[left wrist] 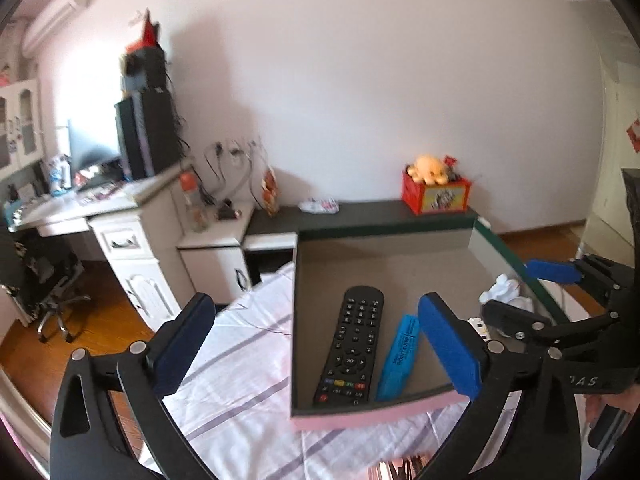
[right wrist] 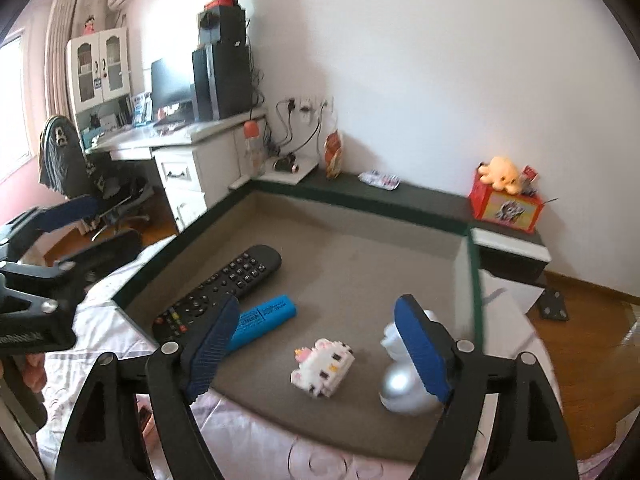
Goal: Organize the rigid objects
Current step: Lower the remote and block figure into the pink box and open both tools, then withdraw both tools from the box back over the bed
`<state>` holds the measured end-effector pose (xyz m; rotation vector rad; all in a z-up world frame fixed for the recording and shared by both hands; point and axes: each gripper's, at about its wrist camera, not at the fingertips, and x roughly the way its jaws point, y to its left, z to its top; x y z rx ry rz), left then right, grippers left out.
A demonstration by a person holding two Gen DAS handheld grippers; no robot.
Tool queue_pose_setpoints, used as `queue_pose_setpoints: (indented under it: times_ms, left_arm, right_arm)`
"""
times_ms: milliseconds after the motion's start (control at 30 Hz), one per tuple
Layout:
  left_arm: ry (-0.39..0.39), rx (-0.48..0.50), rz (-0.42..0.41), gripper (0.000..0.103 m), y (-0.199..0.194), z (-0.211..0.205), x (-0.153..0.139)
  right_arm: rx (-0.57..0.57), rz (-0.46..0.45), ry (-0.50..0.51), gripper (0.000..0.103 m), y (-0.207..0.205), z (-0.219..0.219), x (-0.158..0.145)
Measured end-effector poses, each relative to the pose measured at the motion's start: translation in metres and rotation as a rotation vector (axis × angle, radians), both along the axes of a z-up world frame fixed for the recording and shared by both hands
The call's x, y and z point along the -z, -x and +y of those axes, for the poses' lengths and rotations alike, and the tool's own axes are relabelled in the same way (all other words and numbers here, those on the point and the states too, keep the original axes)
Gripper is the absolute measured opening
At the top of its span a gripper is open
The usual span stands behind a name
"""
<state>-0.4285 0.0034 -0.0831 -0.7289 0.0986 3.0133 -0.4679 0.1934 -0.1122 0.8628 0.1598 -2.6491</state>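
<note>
- L gripper (left wrist: 320,344) fingers wide, nothing between, lower frame
- R gripper (right wrist: 320,352) fingers wide, empty
- Tray (right wrist: 440,280) centre frame holds remote (right wrist: 224,292), blue highlighter (right wrist: 266,318), block cat (right wrist: 324,366), white figure (right wrist: 400,384)

White wooden desk (right wrist: 188,160) along wall, black computer tower (right wrist: 222,80) on top. Black swivel chair (right wrist: 72,168) beside it. Red printed box (right wrist: 506,204) holding yellow plush toy (right wrist: 502,174). Striped bedsheet (left wrist: 240,360).

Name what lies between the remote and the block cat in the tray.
The blue marker, lying beside the remote; bare tray floor runs from it to the block cat. Right wrist view.
</note>
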Motion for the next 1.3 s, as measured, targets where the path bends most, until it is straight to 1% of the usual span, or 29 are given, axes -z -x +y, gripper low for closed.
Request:
queue_pose_setpoints:
  times_ms: [100,133,167,300,367,433,567,700,767,1033,1300]
  left_arm:
    - [-0.002,-0.009,0.031,0.103,-0.026,0.000,-0.013]
    - [-0.004,-0.013,0.040,0.103,-0.038,0.000,-0.017]
    - [-0.008,-0.017,0.049,0.103,-0.047,0.000,-0.021]
    - [-0.009,-0.020,0.079,0.103,-0.092,0.003,-0.031]
    - [0.004,-0.019,0.098,0.103,-0.115,0.007,-0.036]
    - [0.022,-0.030,0.123,0.103,-0.138,0.011,-0.042]
    - [0.027,-0.020,0.158,0.103,-0.180,0.016,-0.049]
    - [0.012,-0.015,0.183,0.103,-0.214,0.016,-0.054]
    - [0.018,-0.010,0.194,0.103,-0.229,0.016,-0.057]
    - [0.026,-0.006,0.209,0.103,-0.260,0.017,-0.063]
    - [0.050,0.014,0.205,0.103,-0.267,0.025,-0.061]
  right_arm:
    - [0.037,0.054,-0.005,0.091,-0.028,0.007,-0.016]
    - [0.053,0.081,-0.003,0.099,-0.039,0.010,-0.023]
    - [0.069,0.103,-0.001,0.103,-0.051,0.013,-0.029]
    - [0.117,0.190,0.008,0.103,-0.104,0.021,-0.054]
    - [0.136,0.222,0.010,0.103,-0.125,0.025,-0.062]
    - [0.169,0.259,-0.009,0.103,-0.151,0.026,-0.068]
    - [0.224,0.319,-0.003,0.103,-0.194,0.032,-0.078]
    - [0.240,0.334,0.027,0.103,-0.231,0.039,-0.082]
    - [0.252,0.340,0.031,0.103,-0.247,0.041,-0.085]
    - [0.263,0.358,0.030,0.103,-0.286,0.044,-0.089]
    - [0.280,0.363,0.030,0.103,-0.306,0.048,-0.091]
